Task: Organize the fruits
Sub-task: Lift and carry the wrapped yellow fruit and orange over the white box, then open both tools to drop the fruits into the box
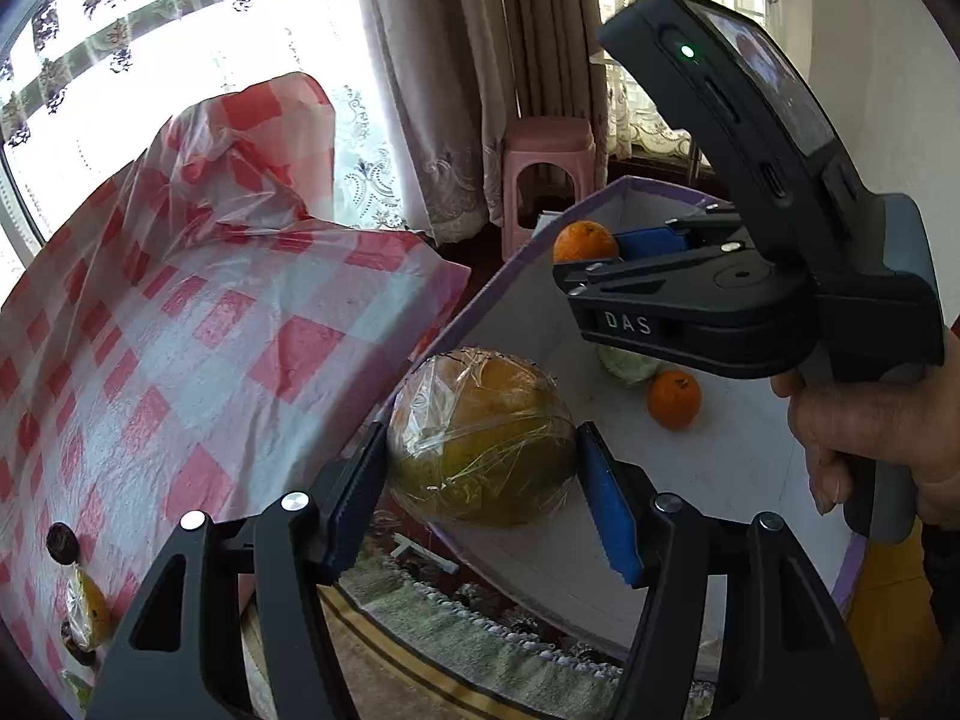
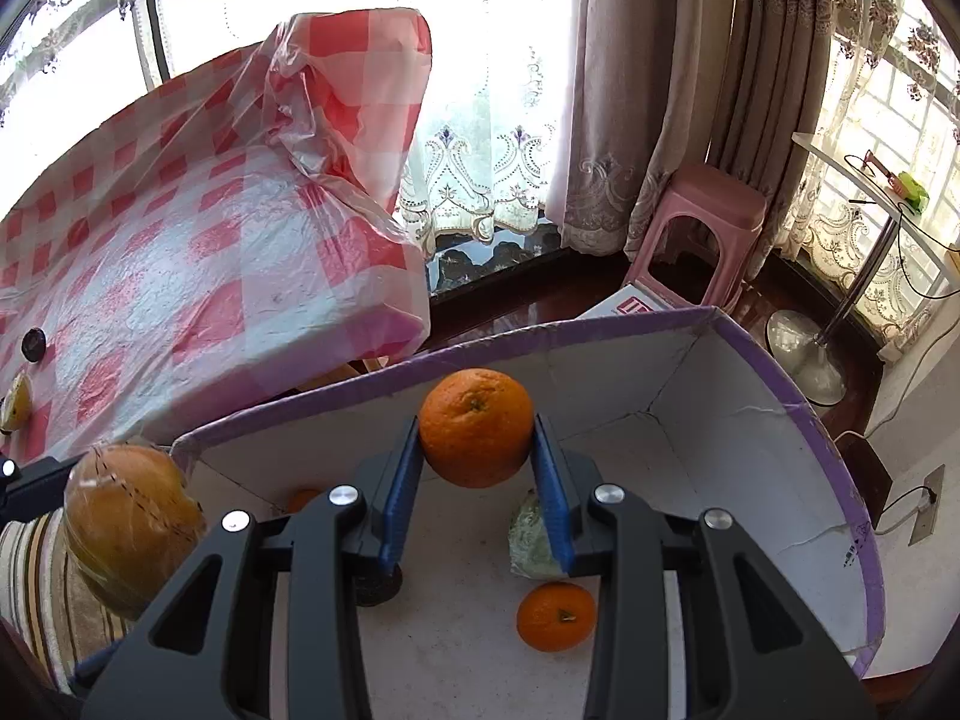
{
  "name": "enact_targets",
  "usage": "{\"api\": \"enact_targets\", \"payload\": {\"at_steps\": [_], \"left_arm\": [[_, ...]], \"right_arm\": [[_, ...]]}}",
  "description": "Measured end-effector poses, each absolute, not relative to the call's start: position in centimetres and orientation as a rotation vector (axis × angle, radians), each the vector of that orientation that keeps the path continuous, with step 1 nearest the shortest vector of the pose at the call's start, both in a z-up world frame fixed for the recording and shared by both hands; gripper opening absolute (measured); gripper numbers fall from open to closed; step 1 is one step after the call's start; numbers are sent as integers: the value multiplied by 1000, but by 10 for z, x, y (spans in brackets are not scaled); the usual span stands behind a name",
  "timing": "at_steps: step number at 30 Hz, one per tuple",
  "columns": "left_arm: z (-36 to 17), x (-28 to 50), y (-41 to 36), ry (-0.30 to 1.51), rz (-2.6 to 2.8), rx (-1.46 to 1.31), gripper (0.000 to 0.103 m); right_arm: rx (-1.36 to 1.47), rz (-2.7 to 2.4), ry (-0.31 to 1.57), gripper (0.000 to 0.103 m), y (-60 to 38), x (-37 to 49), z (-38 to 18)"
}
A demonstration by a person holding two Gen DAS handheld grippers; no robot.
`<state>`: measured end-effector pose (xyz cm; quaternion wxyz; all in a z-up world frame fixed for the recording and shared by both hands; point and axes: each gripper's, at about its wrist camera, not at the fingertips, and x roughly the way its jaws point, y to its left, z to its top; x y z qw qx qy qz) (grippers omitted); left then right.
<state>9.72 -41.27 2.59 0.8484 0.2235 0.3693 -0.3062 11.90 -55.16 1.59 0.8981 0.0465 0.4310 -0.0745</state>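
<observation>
Gripping a large plastic-wrapped fruit (image 1: 480, 438) between its blue pads, the left hand-held gripper (image 1: 483, 483) holds it over the near rim of the purple-edged box (image 2: 810, 420). The right hand-held gripper (image 2: 477, 474) is clamped on an orange (image 2: 476, 426), held above the box floor near its far wall. A second orange (image 2: 556, 616) and a pale wrapped item (image 2: 531, 534) lie on the box floor just below it. Beside the box stands the counter (image 1: 198, 324) under a checked cloth.

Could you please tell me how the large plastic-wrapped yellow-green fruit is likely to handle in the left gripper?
The large plastic-wrapped yellow-green fruit probably feels heavy, since it fills the left gripper. Its glossy, wrinkled film may slip against the blue fingers. Being round, it would likely roll once released.
</observation>
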Motion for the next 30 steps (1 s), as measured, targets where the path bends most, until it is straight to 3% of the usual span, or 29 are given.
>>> {"api": "enact_targets", "payload": {"at_steps": [17,30], "left_arm": [[-40,111,-458,977,-730,679,62],[-63,103,-469,929,-636,864,62]], "right_arm": [[45,-79,1167,37,-556,163,-62],[-10,-21,1217,38,-535,173,-84]]}}
